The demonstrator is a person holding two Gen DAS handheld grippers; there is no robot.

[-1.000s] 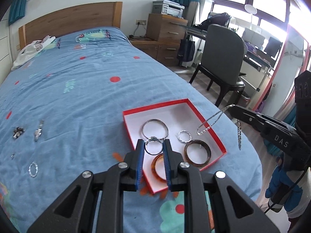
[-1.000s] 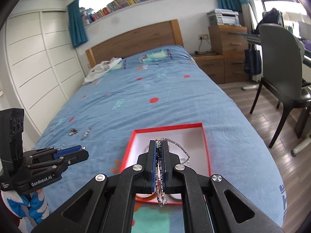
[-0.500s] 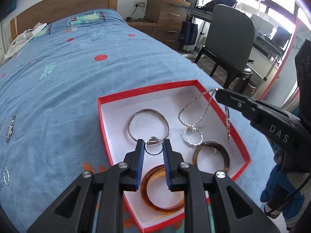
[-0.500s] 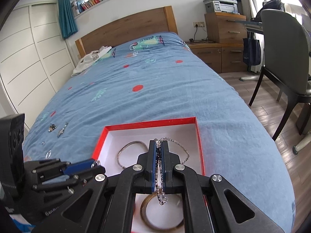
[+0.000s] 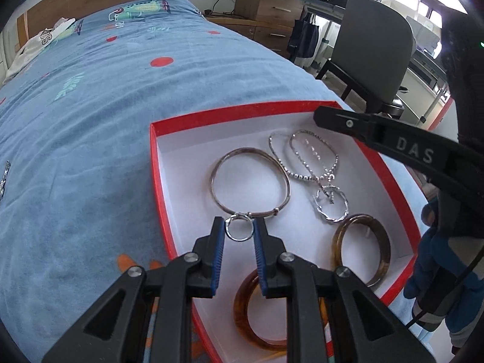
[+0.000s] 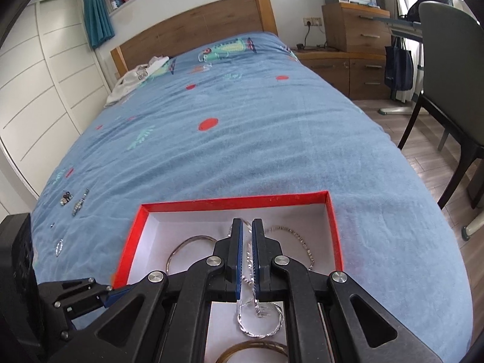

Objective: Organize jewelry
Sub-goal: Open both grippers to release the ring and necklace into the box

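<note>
Left gripper point(image 5: 239, 230): over the near left part of the box point(image 5: 157, 163), pads pressed on a small silver ring point(image 5: 239, 227) held between the tips. Right gripper point(image 6: 247, 233): over the box's right side, jaws a slit apart, the silver chain point(image 5: 305, 163) running through the slit; whether the pads pinch it I cannot tell. Box: red rim, white inside, on the blue bedspread point(image 5: 90, 106) near the bed's foot. Contents: chain coiled at the far right; thin metal bangle point(image 5: 251, 181) in the middle; twisted silver hoop point(image 5: 331, 204) just beside the chain's near end; brown bangle point(image 5: 361, 249) near right; amber bangle point(image 5: 257, 311) at the near edge, partly under the left gripper. Loose small pieces point(image 6: 72, 201) on the bedspread, well left of the box.
</note>
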